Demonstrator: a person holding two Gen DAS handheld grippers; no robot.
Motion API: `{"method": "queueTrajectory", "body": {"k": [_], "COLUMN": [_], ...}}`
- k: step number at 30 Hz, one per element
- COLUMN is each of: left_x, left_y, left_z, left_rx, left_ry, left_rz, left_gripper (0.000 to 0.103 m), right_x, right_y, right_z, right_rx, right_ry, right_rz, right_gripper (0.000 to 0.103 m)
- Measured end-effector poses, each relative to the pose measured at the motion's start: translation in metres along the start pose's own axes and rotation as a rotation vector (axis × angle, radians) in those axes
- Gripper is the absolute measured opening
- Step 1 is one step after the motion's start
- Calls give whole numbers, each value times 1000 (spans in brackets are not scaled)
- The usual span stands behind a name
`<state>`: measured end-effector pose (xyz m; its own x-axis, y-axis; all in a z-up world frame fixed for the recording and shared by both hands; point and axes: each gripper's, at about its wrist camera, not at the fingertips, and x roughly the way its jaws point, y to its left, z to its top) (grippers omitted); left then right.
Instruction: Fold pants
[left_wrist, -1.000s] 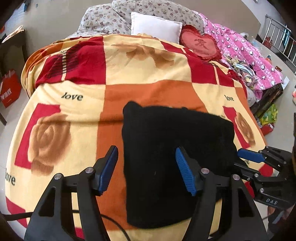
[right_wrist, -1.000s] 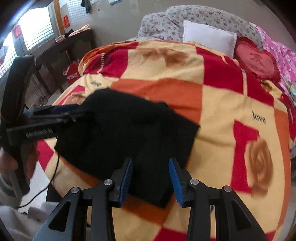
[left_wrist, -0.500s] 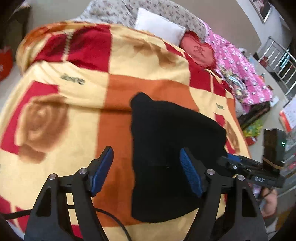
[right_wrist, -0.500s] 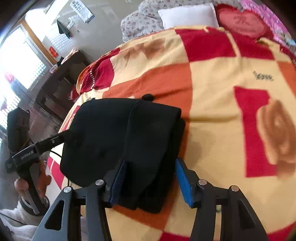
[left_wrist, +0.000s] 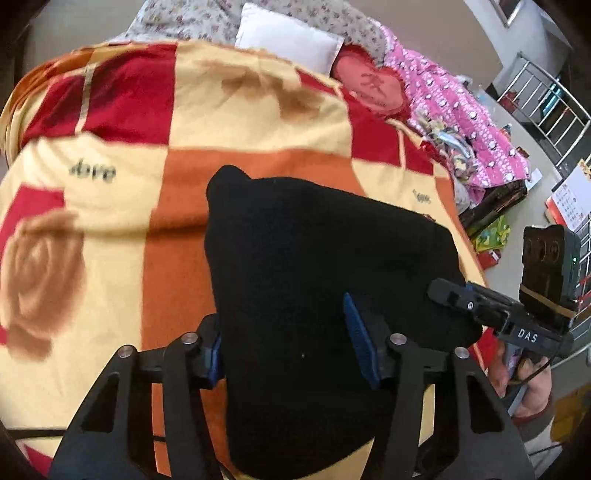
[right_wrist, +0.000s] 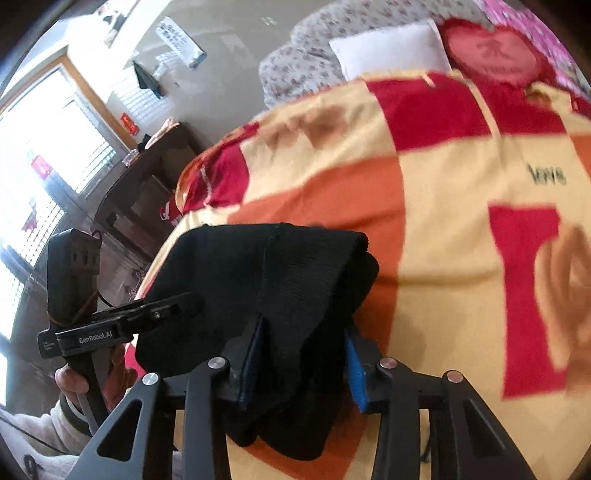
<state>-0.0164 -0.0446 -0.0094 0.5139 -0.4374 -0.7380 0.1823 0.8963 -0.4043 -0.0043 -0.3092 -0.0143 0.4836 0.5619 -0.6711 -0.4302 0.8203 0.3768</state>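
The black pants (left_wrist: 314, 266) lie folded into a thick bundle on the checked blanket (left_wrist: 258, 122), near its front edge. My left gripper (left_wrist: 288, 350) has its jaws around the bundle's near left edge, and cloth fills the gap between the blue pads. My right gripper (right_wrist: 301, 360) straddles the bundle's right end (right_wrist: 295, 280), with folded layers bunched between its pads. Each gripper shows in the other's view, the right one (left_wrist: 454, 295) at the pants' right side and the left one (right_wrist: 173, 306) at their left side.
A white pillow (left_wrist: 288, 37), a red heart cushion (left_wrist: 369, 88) and pink bedding (left_wrist: 461, 122) lie at the far end of the bed. A dark desk (right_wrist: 147, 177) stands by the window to the left. A metal rail (left_wrist: 546, 96) is at the far right.
Both grippers have moved forward onto the pants and narrowed from wide open, and now have cloth between their pads. The bundle has bunched up thicker at the right end.
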Motion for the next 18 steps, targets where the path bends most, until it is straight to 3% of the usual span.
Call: {"method": "queueTrajectory", "body": {"k": [6, 13, 18], "left_x": [2, 48, 41], "left_y": [1, 29, 27], "left_z": [38, 53, 55], "left_rx": [21, -57, -58], "left_ry": [-64, -6, 3], "left_rz": [65, 121, 131], "left_gripper": [55, 57, 59], "right_x": [10, 68, 64], "right_y": [8, -9, -10], "right_z": [46, 73, 76], "right_rx": [-87, -108, -121], "right_ry": [-33, 50, 54], "right_rz": [-67, -178, -207], "right_gripper": [39, 42, 44]}}
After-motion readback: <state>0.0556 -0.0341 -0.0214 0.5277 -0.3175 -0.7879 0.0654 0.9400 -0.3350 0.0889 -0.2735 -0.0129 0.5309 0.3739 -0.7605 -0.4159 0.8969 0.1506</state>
